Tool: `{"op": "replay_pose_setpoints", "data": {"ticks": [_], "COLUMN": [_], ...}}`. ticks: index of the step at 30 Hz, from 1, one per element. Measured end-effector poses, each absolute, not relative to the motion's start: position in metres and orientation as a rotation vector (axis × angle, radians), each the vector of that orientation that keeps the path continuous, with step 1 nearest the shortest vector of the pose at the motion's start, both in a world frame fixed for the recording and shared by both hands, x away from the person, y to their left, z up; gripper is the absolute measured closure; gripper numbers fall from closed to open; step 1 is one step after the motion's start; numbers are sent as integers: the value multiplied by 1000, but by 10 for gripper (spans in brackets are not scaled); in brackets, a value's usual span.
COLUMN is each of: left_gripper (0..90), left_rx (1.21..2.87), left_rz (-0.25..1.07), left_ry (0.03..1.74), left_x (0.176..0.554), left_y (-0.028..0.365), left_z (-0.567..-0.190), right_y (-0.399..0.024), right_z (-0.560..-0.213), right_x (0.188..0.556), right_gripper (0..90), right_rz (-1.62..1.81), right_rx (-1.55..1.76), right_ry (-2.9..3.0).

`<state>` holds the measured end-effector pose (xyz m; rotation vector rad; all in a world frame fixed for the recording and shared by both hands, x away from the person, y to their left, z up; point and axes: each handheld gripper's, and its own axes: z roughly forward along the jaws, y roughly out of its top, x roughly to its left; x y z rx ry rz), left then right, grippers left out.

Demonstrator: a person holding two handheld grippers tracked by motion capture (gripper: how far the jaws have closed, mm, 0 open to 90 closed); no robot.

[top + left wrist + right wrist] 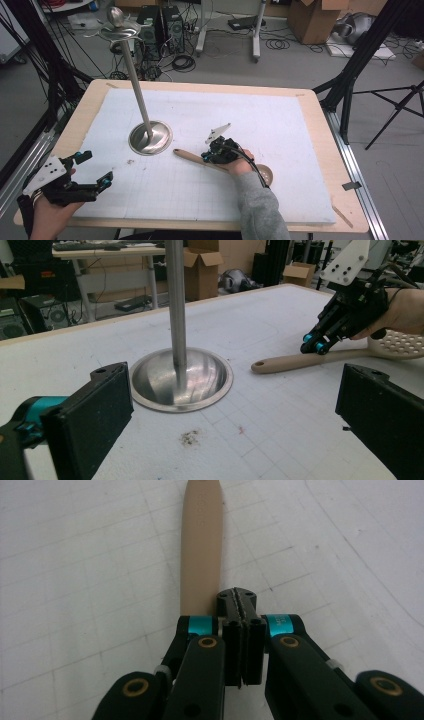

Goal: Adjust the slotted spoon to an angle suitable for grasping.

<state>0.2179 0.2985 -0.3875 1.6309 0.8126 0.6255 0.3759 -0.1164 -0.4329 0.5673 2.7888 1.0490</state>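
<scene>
A beige slotted spoon [191, 155] lies flat on the white mat, handle toward the left, perforated bowl [400, 342] under the person's right hand. My right gripper [209, 157] is shut, its jaws pressed together with nothing between them, tips down at the spoon's handle [202, 545]; whether they touch it I cannot tell. My left gripper [93, 169] rests at the table's near left corner, jaws wide open and empty. In the left gripper view its open jaws [235, 430] frame the metal stand's base [181, 380] and the right gripper [316, 346].
A metal stand with a round dished base [150, 137] and a tall pole [136, 80] rises from the mat; its hooked top [119, 27] carries a metal utensil. The white mat [280, 125] covers a wooden table [315, 100]. Tripod legs and cables surround the table.
</scene>
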Motion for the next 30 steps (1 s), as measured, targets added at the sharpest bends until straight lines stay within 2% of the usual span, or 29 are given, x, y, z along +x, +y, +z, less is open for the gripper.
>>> {"op": "replay_pose_setpoints", "data": {"ticks": [15,24,30], "left_gripper": [22,22,22], "left_rx": [1639,1642,1633], "left_rz": [621,615,617], "left_ry": [813,813,817], "left_x": [218,219,218], "left_y": [297,298,299], "left_z": [-388,-389,-388], "right_y": [-108,-112,-120], "right_z": [-433,-427,-418], "right_x": [368,367,364], "right_gripper": [900,896,744], "right_rz": [1056,1066,1064], "right_rx": [429,459,468], "right_ry": [2848,2817,2791]}}
